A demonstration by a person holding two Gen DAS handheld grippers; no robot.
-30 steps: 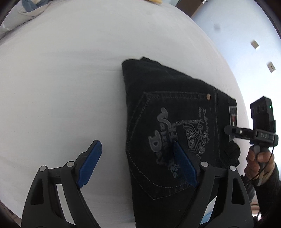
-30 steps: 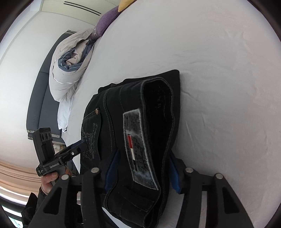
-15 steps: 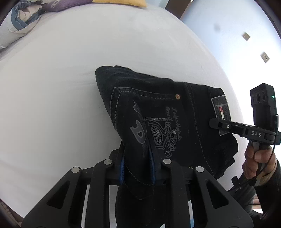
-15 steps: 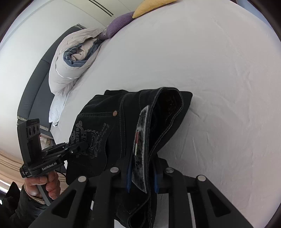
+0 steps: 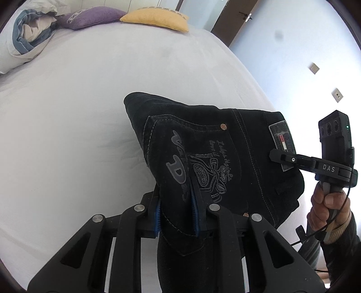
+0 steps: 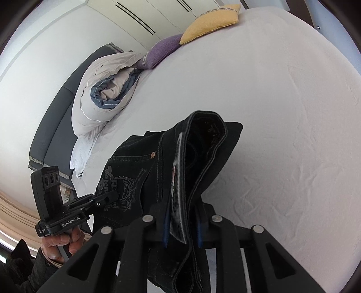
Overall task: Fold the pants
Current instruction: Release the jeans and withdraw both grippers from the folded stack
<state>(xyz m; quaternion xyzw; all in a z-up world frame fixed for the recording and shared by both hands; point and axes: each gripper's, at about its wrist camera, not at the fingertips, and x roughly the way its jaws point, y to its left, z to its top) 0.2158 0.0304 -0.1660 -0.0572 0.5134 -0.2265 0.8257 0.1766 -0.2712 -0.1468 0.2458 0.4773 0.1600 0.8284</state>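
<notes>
Gripping a pinch of dark denim at the printed back pocket, the left gripper [image 5: 177,216] was clamped tight on the pants [image 5: 216,162], its blue pads pressed against the fabric on both sides. The right gripper [image 6: 182,227] was likewise clenched on the pants, holding the waistband edge with its sewn-on label [image 6: 178,191] squeezed between the pads. The folded garment hung between the two grippers, raised above the white bed [image 5: 79,124], while a yellow cushion [image 5: 155,19], a purple cushion [image 5: 90,15] and a bundled duvet [image 6: 106,90] lay at the far end.
</notes>
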